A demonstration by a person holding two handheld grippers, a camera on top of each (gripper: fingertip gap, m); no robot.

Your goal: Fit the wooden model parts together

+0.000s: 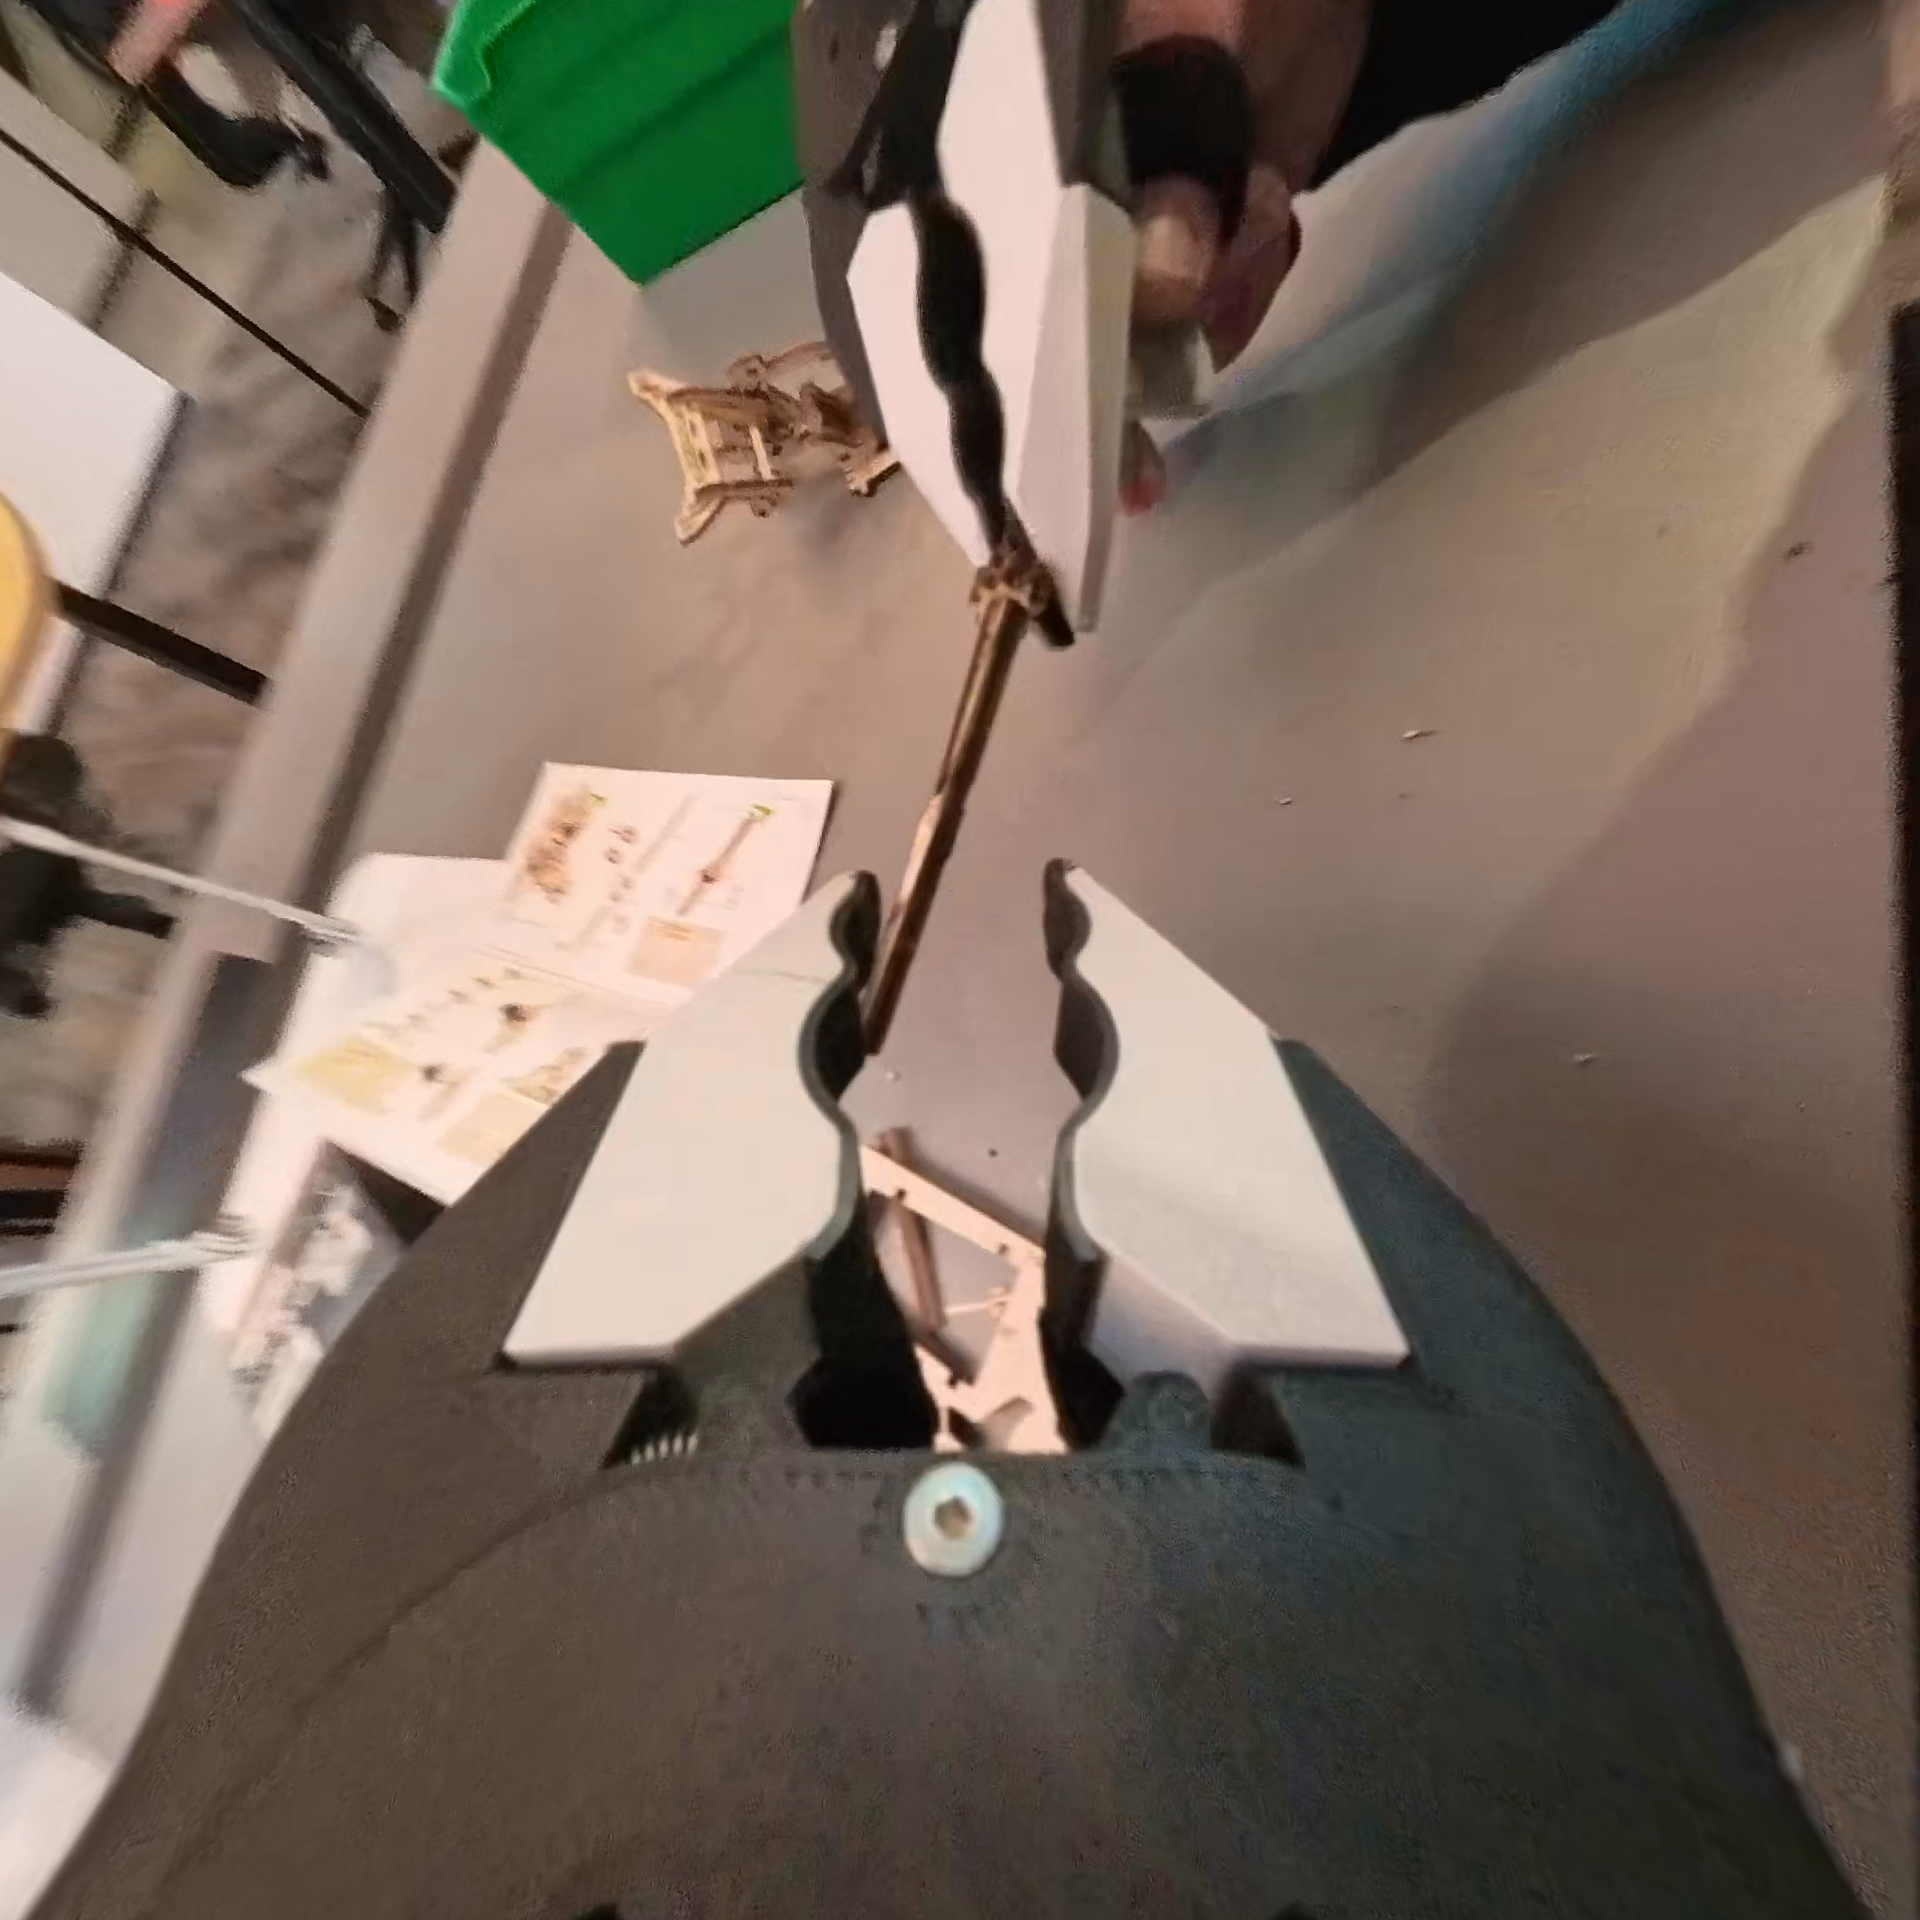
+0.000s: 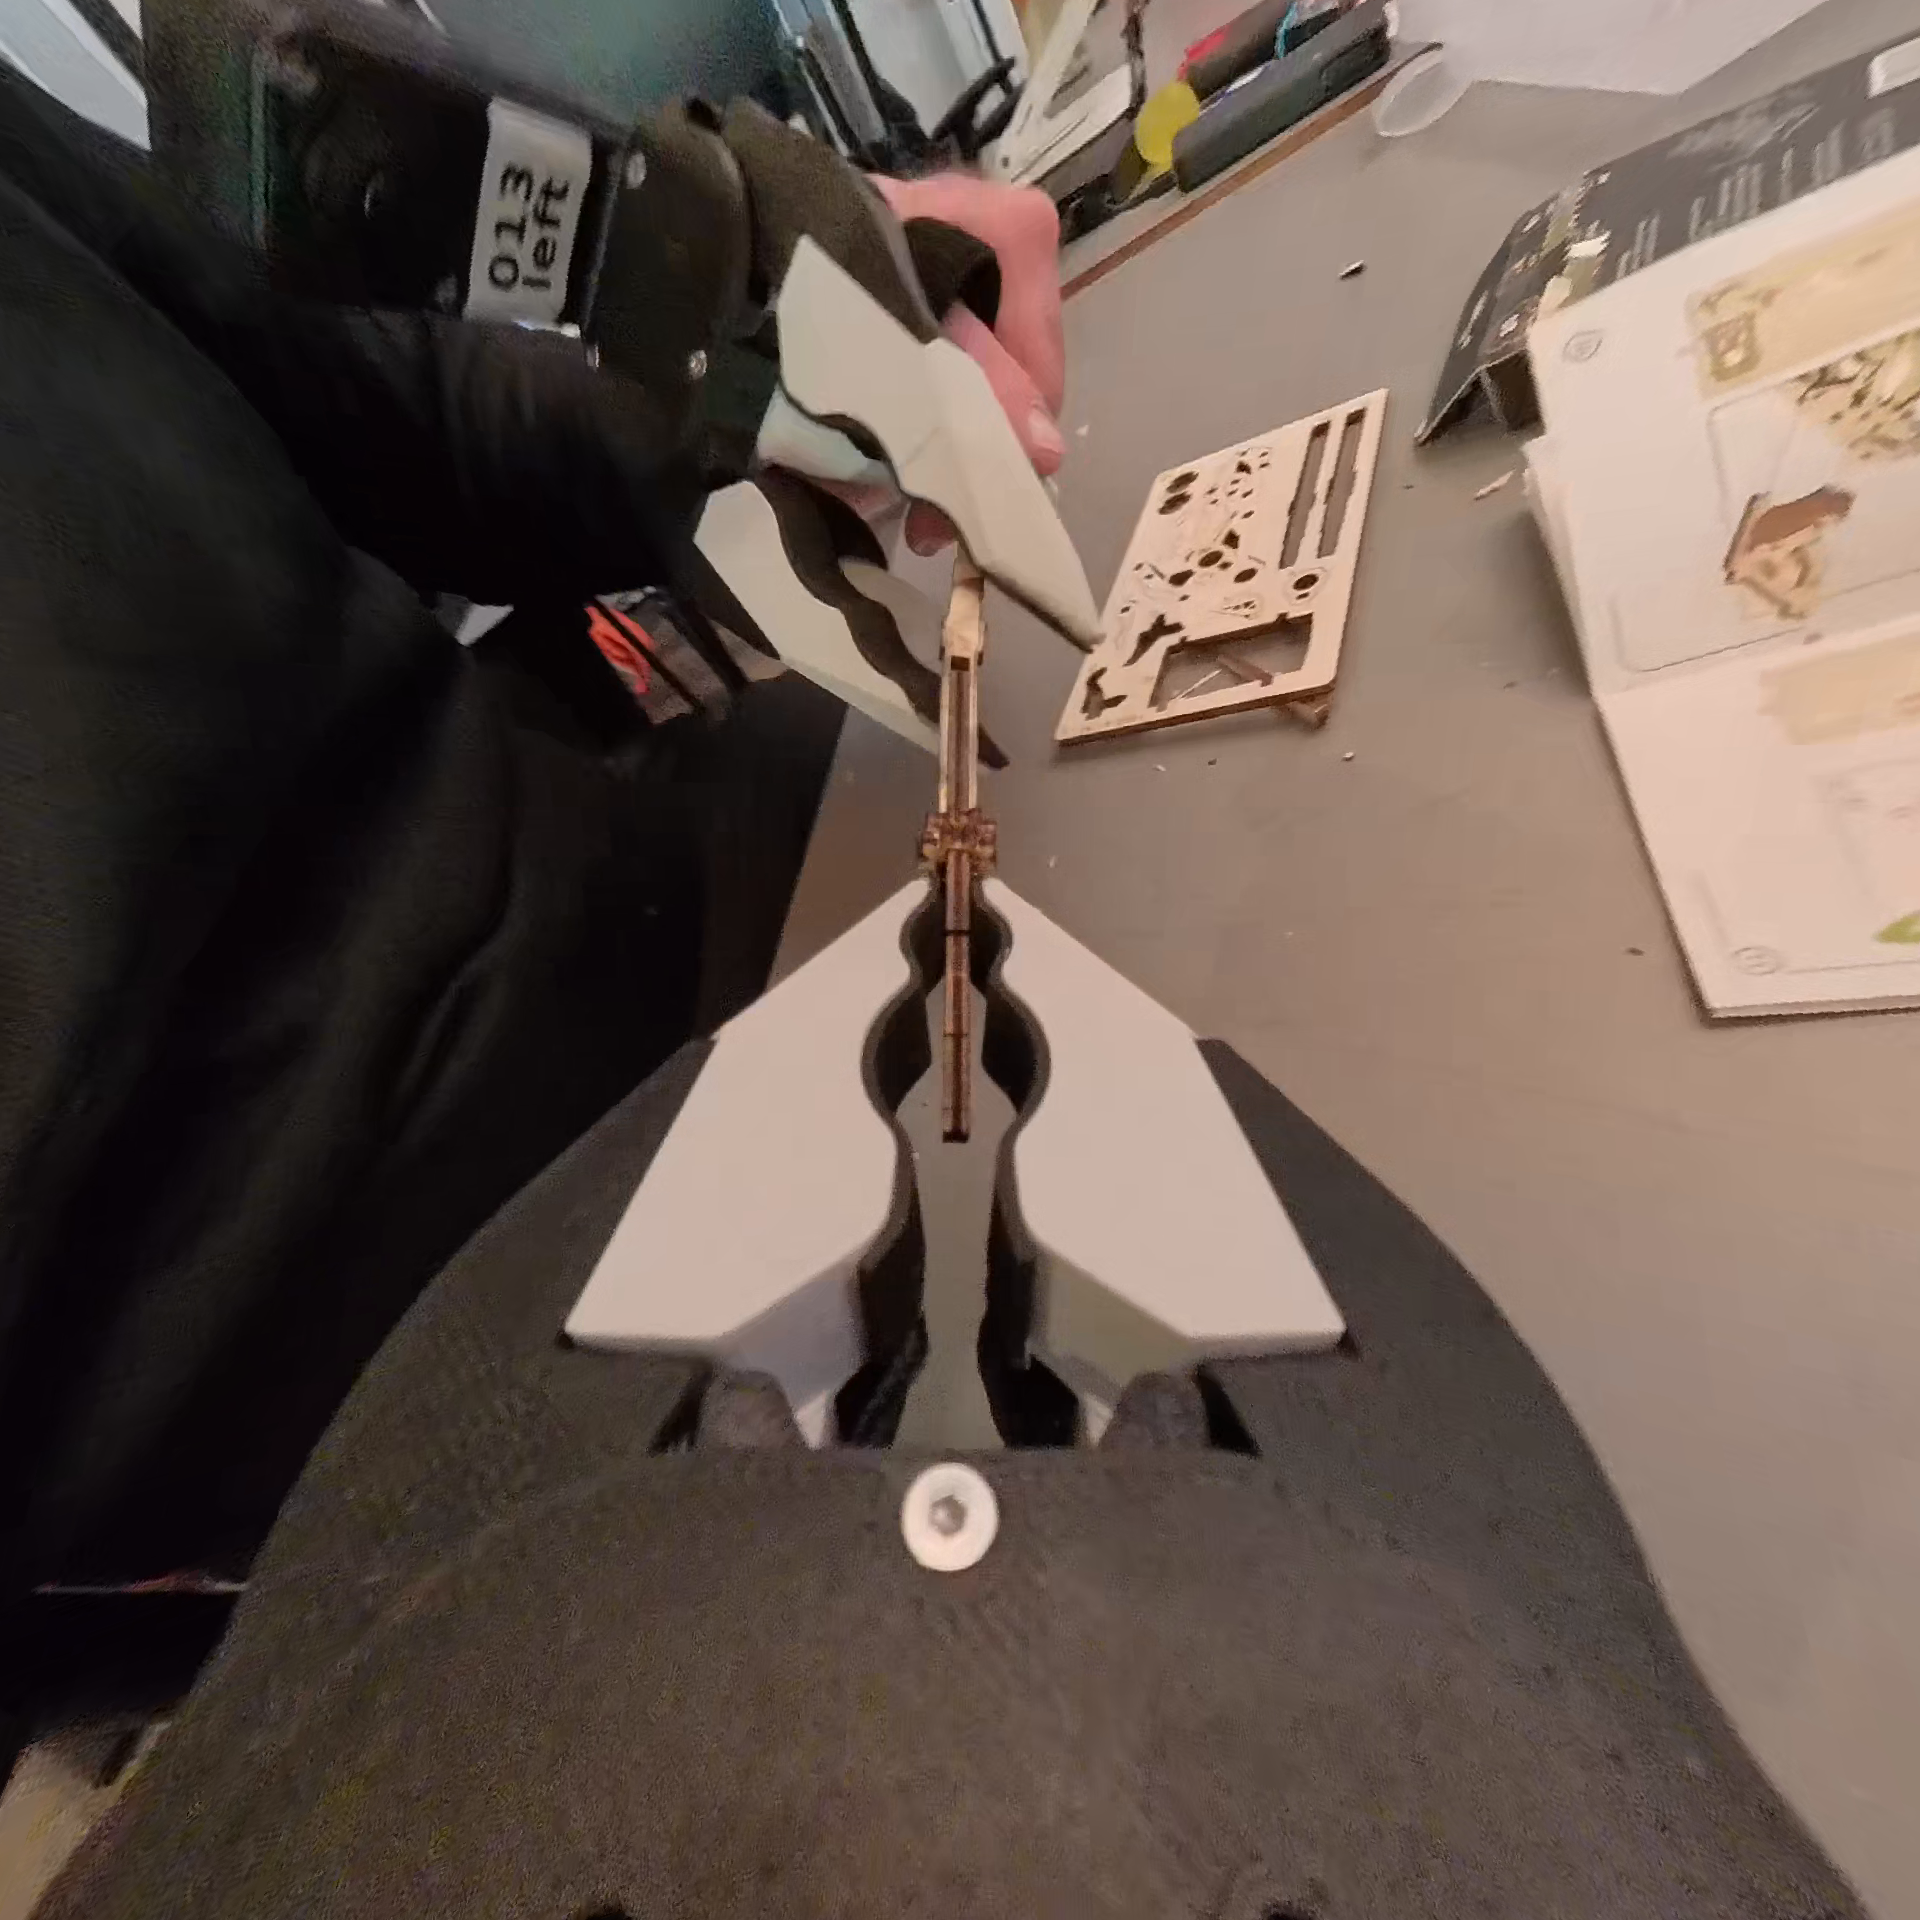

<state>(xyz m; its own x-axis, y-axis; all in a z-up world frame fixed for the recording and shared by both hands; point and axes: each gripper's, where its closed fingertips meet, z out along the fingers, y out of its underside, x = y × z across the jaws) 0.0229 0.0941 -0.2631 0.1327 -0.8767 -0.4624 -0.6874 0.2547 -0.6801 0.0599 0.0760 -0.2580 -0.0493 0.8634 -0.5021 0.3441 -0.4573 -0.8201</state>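
A thin wooden rod [image 2: 958,727] with a small cross-shaped collar is held up over the grey table [image 2: 1351,935]. My right gripper [image 2: 954,888] is shut on one end of it, just behind the collar. The rod's other end reaches in between the fingers of my left gripper [image 1: 956,878], which is open. In the left wrist view the rod [image 1: 945,790] leans against the inner side of the left finger, and the right gripper [image 1: 1023,587] holds it from above. The left gripper also shows in the right wrist view [image 2: 1044,701], spread around the rod's tip.
A partly built wooden model [image 1: 758,436] lies farther off on the table, near a green bin [image 1: 644,114]. A punched-out wooden part sheet [image 2: 1226,571] lies flat beside open instruction pages [image 2: 1766,623] and a dark folded leaflet [image 2: 1662,229]. More instruction sheets [image 1: 582,966] lie left.
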